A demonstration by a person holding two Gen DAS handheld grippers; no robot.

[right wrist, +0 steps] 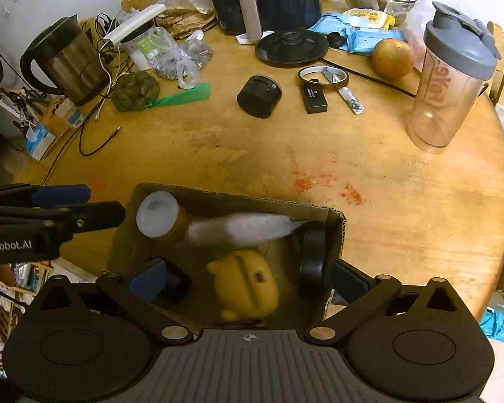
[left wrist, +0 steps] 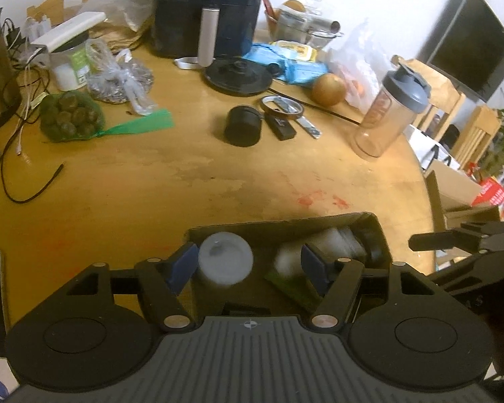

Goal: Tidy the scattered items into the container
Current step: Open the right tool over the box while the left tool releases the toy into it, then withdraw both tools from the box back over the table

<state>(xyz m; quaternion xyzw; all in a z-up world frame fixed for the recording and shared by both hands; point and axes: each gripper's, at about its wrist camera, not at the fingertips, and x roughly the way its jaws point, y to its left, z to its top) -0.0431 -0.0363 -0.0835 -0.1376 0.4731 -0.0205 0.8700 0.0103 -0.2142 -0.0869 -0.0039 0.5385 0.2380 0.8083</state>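
A cardboard box (left wrist: 285, 226) (right wrist: 336, 231) sits on the wooden table, right under both grippers. It holds a white-lidded amber jar (left wrist: 225, 257) (right wrist: 158, 215), a blurred white item (right wrist: 248, 226), a yellow toy (right wrist: 245, 282) and a black roll (right wrist: 314, 258). My left gripper (left wrist: 248, 263) is open over the box, its left pad beside the jar's lid. My right gripper (right wrist: 248, 278) stands wide open over the yellow toy, gripping nothing. Farther back on the table lie a black round tin (left wrist: 243, 126) (right wrist: 258, 95), a small black case (right wrist: 314, 99), a tape ring (right wrist: 322, 77) and a foil-wrapped stick (right wrist: 351, 100).
A clear shaker bottle (right wrist: 450, 80) stands at the right. A round brown fruit (right wrist: 393, 58), a net bag of green fruit (right wrist: 136, 90), a kettle (right wrist: 67, 63), a black air fryer (left wrist: 208, 6), blue packets and cables crowd the back. The table edge curves away at right.
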